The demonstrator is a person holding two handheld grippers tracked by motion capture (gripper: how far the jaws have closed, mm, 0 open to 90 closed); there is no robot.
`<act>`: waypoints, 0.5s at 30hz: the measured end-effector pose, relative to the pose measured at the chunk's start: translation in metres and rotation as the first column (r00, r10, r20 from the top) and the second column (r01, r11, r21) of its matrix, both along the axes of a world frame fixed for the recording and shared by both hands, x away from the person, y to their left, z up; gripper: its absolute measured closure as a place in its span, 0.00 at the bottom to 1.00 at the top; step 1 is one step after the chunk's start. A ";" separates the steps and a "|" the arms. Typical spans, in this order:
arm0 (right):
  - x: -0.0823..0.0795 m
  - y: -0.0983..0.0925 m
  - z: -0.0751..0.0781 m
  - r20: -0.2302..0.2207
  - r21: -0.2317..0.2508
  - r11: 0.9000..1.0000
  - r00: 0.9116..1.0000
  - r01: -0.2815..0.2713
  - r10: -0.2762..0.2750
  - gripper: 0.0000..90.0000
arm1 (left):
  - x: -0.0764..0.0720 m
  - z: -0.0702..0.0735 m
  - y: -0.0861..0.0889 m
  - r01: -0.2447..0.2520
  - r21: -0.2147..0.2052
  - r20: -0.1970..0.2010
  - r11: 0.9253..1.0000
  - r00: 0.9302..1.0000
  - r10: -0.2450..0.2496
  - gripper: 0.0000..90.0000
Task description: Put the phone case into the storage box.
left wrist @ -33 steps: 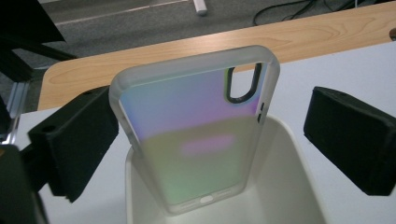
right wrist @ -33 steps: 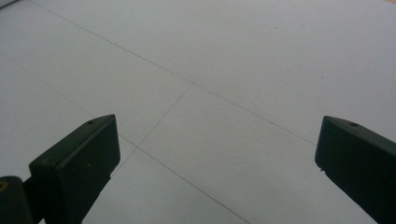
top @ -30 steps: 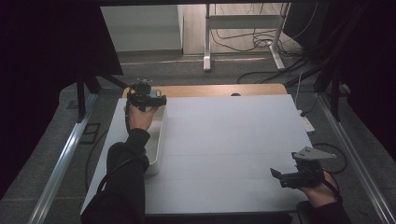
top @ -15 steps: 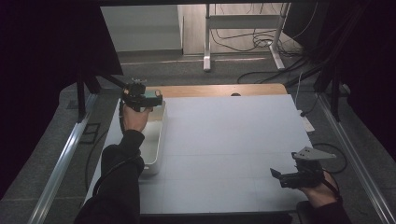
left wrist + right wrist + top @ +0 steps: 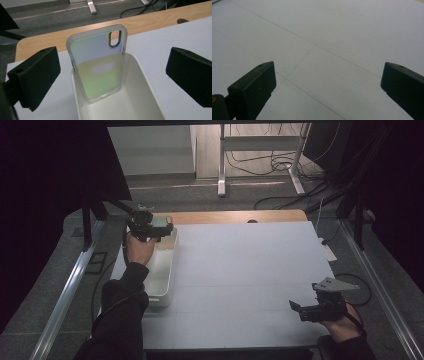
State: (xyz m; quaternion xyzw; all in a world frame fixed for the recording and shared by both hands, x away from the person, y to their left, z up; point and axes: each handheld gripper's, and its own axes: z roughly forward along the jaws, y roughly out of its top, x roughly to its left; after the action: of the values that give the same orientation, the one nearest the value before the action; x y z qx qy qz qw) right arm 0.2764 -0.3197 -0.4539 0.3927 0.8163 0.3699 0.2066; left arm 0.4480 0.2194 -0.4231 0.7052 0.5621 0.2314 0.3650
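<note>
Phone case [image 5: 98, 63] stood on end in white bin [image 5: 140, 100] at table's [image 5: 250, 270] left edge.

Leaned against bin's far wall, apart from left gripper [image 5: 112, 75], jaws wide and just opened further, empty. Right gripper [image 5: 327, 87] over bare table, jaws likewise spread wide, empty.

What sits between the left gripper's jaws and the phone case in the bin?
Nothing: in the left gripper view the open left gripper stands clear of the phone case leaning in the white bin.

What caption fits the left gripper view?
Open left gripper faces an iridescent phone case leaning upright in a white bin.
</note>
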 end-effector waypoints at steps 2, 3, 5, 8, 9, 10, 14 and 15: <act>0.000 0.000 0.000 0.000 0.000 1.000 1.000 0.001 -0.001 0.00 | -0.001 0.000 0.000 0.002 -0.004 0.002 1.000 1.000 -0.002 0.00; 0.000 0.000 0.000 -0.001 0.000 1.000 1.000 0.001 -0.001 0.00 | -0.002 0.000 0.001 0.009 -0.006 0.001 1.000 1.000 -0.009 0.00; 0.000 0.000 0.000 -0.005 0.002 1.000 1.000 0.001 -0.001 0.00 | -0.004 0.000 0.002 0.016 -0.008 0.005 1.000 1.000 -0.016 0.00; 0.000 0.000 0.000 -0.007 0.003 1.000 1.000 0.003 -0.003 0.00 | -0.006 -0.001 0.002 0.026 -0.014 0.009 1.000 1.000 -0.026 0.00; 0.000 0.000 0.000 -0.008 0.004 1.000 1.000 0.004 -0.003 0.00 | -0.007 -0.001 0.002 0.025 -0.014 0.012 1.000 1.000 -0.025 0.00; 0.001 0.000 0.000 -0.007 0.005 1.000 1.000 0.004 -0.004 0.00 | -0.007 -0.001 0.002 0.028 -0.013 0.013 1.000 1.000 -0.028 0.00; 0.001 0.000 0.000 -0.011 0.004 1.000 1.000 0.005 -0.005 0.00 | -0.010 0.000 0.002 0.045 -0.014 0.020 0.999 0.999 -0.045 0.00; 0.001 0.000 0.000 -0.011 0.004 1.000 1.000 0.006 -0.005 0.00 | -0.011 0.000 0.002 0.049 -0.010 0.023 0.999 0.999 -0.049 0.00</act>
State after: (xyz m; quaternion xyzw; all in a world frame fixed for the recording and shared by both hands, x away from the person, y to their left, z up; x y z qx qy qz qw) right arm 0.2772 -0.3201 -0.4539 0.3974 0.8156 0.3687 0.2023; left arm 0.4368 0.2211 -0.4232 0.7142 0.5416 0.2274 0.3806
